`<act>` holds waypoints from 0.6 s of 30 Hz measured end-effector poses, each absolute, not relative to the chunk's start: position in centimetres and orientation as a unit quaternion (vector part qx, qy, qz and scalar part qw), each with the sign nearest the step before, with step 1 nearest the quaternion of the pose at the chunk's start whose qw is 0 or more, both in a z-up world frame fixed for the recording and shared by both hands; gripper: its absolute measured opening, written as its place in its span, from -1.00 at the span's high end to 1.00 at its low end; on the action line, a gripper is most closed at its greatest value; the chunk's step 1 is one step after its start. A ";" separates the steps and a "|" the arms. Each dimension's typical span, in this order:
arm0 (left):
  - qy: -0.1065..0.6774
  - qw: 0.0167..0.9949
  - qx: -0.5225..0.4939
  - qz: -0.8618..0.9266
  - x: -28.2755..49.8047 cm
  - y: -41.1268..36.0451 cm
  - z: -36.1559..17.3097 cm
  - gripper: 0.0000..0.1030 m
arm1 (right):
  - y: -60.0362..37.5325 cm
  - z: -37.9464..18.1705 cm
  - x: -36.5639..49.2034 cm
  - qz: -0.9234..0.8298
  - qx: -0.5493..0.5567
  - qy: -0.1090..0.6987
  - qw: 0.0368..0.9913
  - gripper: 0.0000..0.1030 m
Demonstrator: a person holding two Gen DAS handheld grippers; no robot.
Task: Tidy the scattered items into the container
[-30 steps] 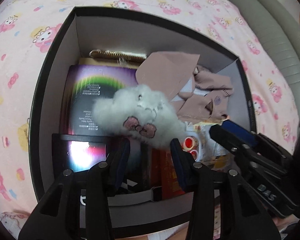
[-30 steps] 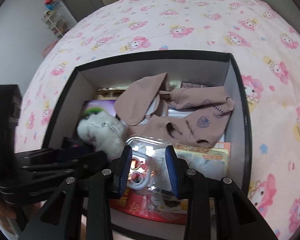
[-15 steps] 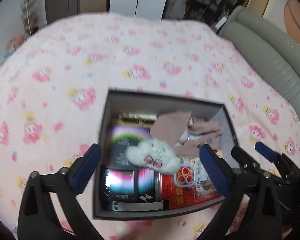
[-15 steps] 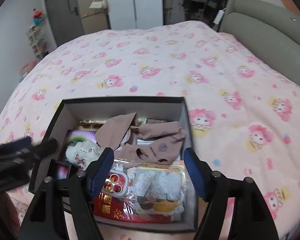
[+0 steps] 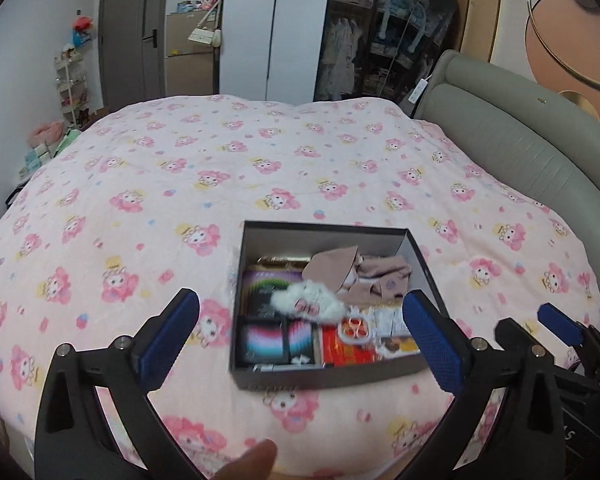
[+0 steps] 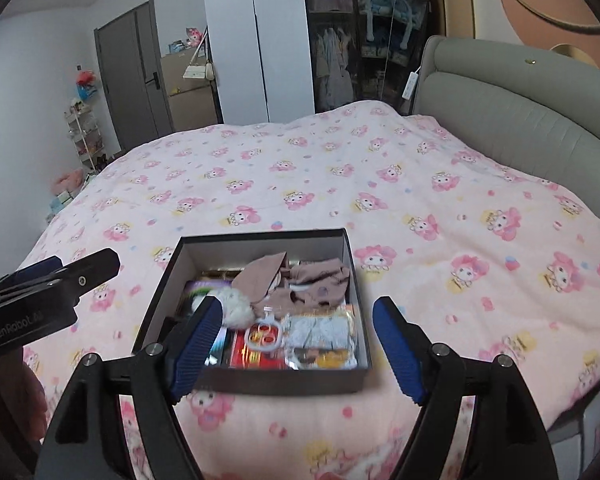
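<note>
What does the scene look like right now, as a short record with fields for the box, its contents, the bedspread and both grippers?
box: black box on the bed, open, no lid in view
contents: white plush toy, beige socks, red snack packet, dark rainbow-print boxes
bedspread: pink cartoon-print cover, no loose items seen on it
left gripper: open, empty, above the bed
right gripper: open, empty, above the bed

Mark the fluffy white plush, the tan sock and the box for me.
fluffy white plush (image 5: 306, 300), left wrist view, middle of its fur.
tan sock (image 6: 320, 280), right wrist view, on the bunched fabric.
box (image 6: 284, 380), right wrist view, near outer wall.
</note>
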State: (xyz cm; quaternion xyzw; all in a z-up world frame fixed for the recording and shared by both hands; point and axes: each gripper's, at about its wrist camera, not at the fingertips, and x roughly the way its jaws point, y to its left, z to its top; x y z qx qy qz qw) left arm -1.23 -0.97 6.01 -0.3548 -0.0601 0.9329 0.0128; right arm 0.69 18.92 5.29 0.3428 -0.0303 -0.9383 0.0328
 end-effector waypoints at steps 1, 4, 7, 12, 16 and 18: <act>-0.062 0.010 -0.355 0.933 -0.6 -1.0 5.8 -0.99 | 19.0 5.2 1.6 -0.938 0.342 -0.034 0.031 -0.47; -0.070 0.003 -0.355 0.932 1.2 -1.3 5.4 -0.99 | 19.4 5.1 3.8 -0.938 0.343 -0.048 0.023 -0.47; -0.068 0.001 -0.358 0.931 2.5 -1.2 4.9 -0.99 | 19.3 5.4 4.9 -0.940 0.337 -0.043 0.018 -0.47; -0.064 0.001 -0.357 0.932 3.6 -1.1 4.6 -0.99 | 18.4 5.9 5.4 -0.944 0.328 -0.028 0.025 -0.47; -0.062 0.003 -0.358 0.932 3.8 -1.3 4.5 -0.99 | 17.8 5.5 5.5 -0.942 0.335 -0.024 0.027 -0.47; -0.061 0.002 -0.359 0.931 3.9 -1.4 4.4 -0.99 | 17.6 5.3 5.5 -0.941 0.338 -0.024 0.027 -0.47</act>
